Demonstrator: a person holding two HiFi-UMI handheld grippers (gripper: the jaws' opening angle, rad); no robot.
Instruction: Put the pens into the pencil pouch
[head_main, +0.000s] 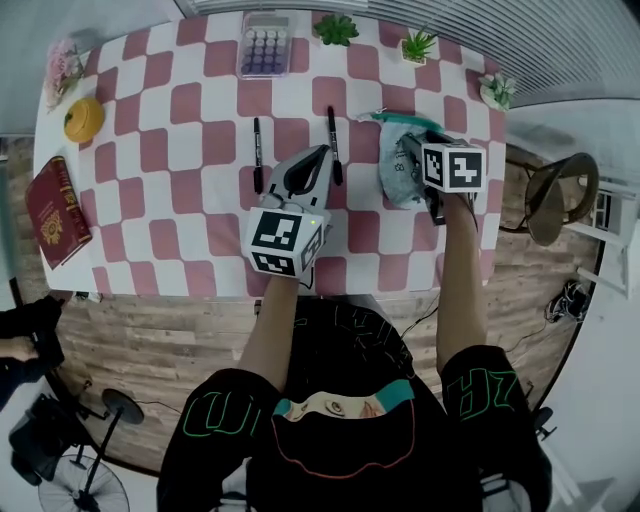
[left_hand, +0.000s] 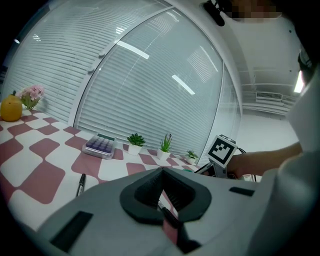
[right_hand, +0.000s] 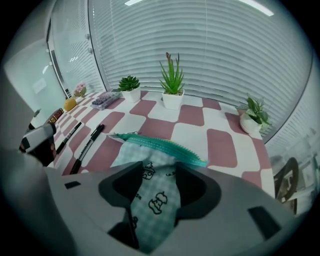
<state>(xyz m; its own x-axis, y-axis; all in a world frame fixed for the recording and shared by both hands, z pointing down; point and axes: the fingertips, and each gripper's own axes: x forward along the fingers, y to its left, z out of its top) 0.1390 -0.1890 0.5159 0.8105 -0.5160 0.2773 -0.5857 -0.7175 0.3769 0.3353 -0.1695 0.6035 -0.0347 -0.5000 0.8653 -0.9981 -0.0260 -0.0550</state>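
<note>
Two black pens lie on the checked tablecloth, one left of my left gripper and one just right of its tips. That gripper is shut and hovers over the cloth; in the left gripper view its jaws are closed, with a black pen showing just under them and the other pen to the left. The green checked pouch with a teal zipper lies at the right. My right gripper tilts steeply down over it, open; in the right gripper view the pouch's fabric lies between the spread jaws.
A calculator and three small potted plants line the table's far edge. An orange fruit, flowers and a red book sit at the left. A stool stands beyond the right edge.
</note>
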